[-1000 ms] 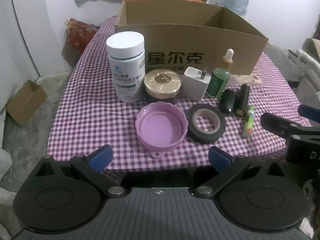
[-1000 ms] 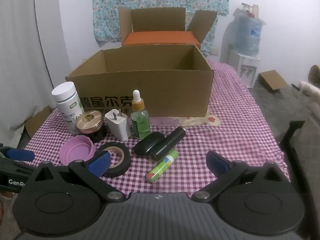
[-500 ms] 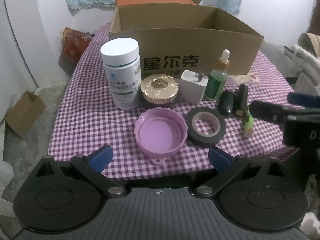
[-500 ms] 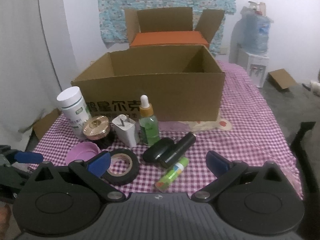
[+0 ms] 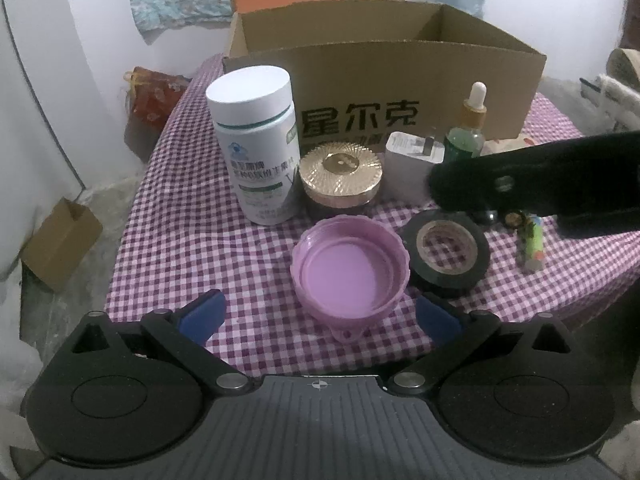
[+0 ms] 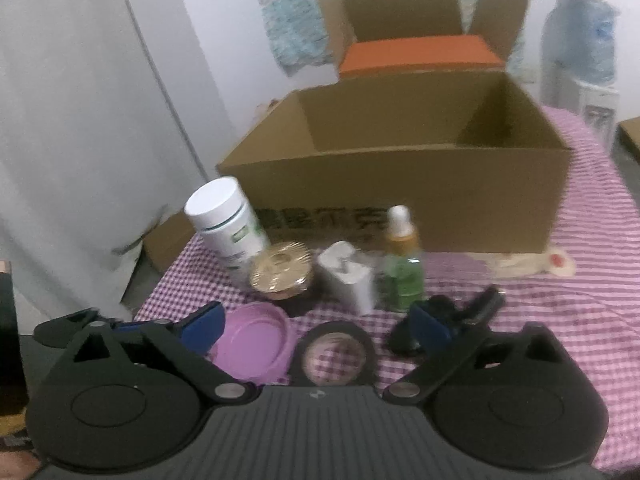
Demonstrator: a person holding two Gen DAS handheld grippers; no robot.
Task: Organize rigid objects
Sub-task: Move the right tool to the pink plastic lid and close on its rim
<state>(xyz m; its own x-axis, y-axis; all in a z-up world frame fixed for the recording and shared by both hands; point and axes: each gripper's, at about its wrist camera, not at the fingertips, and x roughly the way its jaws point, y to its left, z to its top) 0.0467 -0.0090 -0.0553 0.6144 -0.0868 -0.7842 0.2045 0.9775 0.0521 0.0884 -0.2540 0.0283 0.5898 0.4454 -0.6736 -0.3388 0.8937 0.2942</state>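
Note:
On the checked cloth stand a white pill bottle (image 5: 256, 148), a gold-lidded jar (image 5: 340, 184), a white charger (image 5: 412, 168) and a green dropper bottle (image 5: 468, 136). In front lie a purple lid (image 5: 350, 272), a black tape roll (image 5: 446, 254) and a green tube (image 5: 534, 246). My left gripper (image 5: 318, 316) is open, just short of the purple lid. My right gripper (image 6: 316, 328) is open above the tape roll (image 6: 334, 354) and lid (image 6: 252, 346); its arm crosses the left wrist view and hides the black objects (image 6: 460, 312).
An open cardboard box (image 5: 384, 76) stands behind the row, a second box with an orange top (image 6: 420, 52) behind it. The table's front edge lies just under my grippers. A small carton (image 5: 60, 248) sits on the floor at left.
Both grippers have moved forward toward the objects. The right gripper has swung left and now reaches over the tape roll, its arm crossing the left wrist view.

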